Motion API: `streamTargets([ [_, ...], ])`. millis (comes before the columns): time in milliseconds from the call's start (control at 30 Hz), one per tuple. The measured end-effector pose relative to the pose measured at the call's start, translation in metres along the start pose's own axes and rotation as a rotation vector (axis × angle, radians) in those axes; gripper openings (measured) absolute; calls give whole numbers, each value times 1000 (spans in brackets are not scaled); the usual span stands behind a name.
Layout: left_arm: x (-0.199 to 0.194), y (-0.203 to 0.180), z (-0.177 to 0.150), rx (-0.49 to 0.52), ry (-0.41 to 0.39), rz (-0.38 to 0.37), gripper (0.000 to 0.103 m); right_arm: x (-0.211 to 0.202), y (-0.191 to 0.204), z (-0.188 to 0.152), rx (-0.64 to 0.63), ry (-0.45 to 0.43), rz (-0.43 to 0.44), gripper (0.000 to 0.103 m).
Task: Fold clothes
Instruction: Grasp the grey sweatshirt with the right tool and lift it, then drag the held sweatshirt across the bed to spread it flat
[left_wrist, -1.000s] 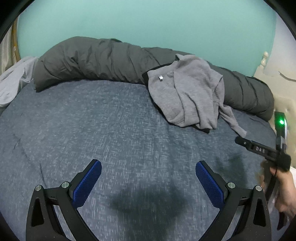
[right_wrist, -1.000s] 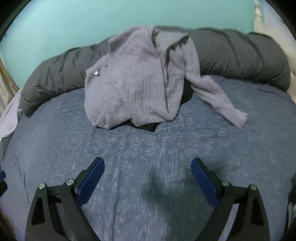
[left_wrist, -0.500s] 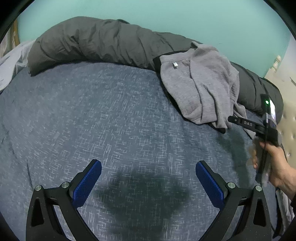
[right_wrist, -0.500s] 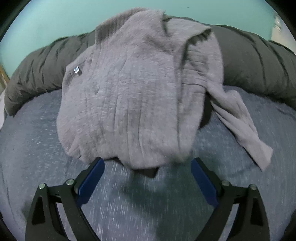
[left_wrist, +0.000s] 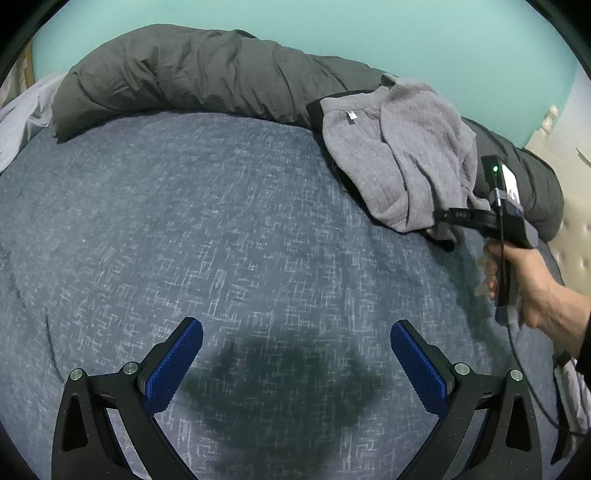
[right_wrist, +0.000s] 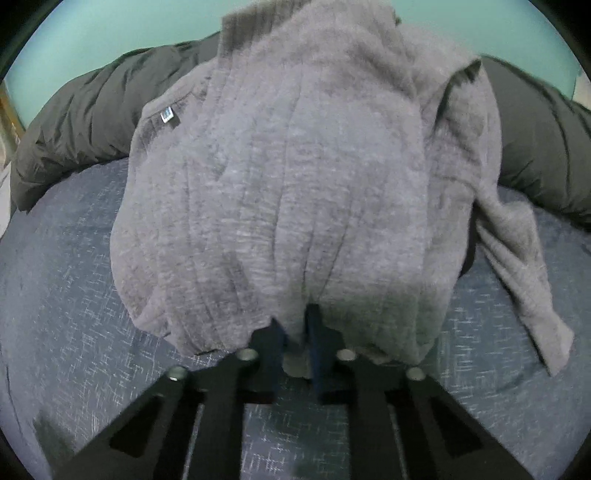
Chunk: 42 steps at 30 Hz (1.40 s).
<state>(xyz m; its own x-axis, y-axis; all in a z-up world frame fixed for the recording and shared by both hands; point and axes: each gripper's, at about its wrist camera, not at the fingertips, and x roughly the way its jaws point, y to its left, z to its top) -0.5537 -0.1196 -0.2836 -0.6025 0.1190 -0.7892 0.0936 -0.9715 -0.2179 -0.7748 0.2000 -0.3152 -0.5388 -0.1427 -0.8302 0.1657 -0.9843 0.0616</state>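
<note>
Left gripper (left_wrist: 295, 363) first: its blue-padded jaws stand wide apart at the bottom of the left wrist view, nothing between them, hovering over the blue-grey woven bedspread (left_wrist: 221, 229). My guess is it's waiting its turn until the garment is pulled out flat.

Moving right, the crumpled grey knit sweater (left_wrist: 402, 162) sits upper right of that view, half draped over the long dark grey rolled duvet (left_wrist: 192, 74) that runs along the teal wall (left_wrist: 332, 26). A small white label (left_wrist: 351, 116) shows near its collar, and one sleeve trails off to the right.

Far right, a bare hand (left_wrist: 532, 288) holds the right gripper (right_wrist: 295, 332) by its black handle, nosed into the sweater's near edge. In the right wrist view its jaws are closing, nearly together, with the hem bunched between the pads. Looks like it's pinching the lowest edge so the whole thing can be dragged off the duvet onto open bedspread.

Folding proper hasn't started, I'd say. Knit's floppy, so a thin pinch could slip.
</note>
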Motion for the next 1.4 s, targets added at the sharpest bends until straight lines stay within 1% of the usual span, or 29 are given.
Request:
streamTargets([
  [200, -19, 9, -4, -14, -19, 5, 103, -47, 6, -11, -32, -76, 89, 4],
  [400, -48, 12, -16, -32, -45, 3, 103, -103, 28, -34, -83, -122, 173, 4],
  [600, -83, 14, -38, -44, -68, -5, 103, -162, 47, -85, -104, -150, 283, 3],
  [733, -107, 18, -57, -52, -98, -1, 103, -201, 63, -128, -104, -167, 355, 3],
  [867, -127, 25, -86, -71, -111, -8, 103, -232, 71, -179, -87, -171, 423, 3],
  [967, -137, 28, -108, -74, -119, -7, 103, -247, 83, -217, -87, -163, 461, 3],
  [1067, -143, 32, -132, -84, -124, -15, 103, -256, 93, -247, -72, -156, 477, 3],
  [1133, -146, 37, -149, -89, -128, -19, 103, -265, 92, -268, -61, -170, 484, 3],
  [1267, -152, 45, -177, -95, -144, -26, 103, -282, 99, -302, -90, -194, 491, 3],
  [1400, -166, 54, -203, -108, -171, -36, 103, -300, 112, -331, -119, -216, 485, 3],
])
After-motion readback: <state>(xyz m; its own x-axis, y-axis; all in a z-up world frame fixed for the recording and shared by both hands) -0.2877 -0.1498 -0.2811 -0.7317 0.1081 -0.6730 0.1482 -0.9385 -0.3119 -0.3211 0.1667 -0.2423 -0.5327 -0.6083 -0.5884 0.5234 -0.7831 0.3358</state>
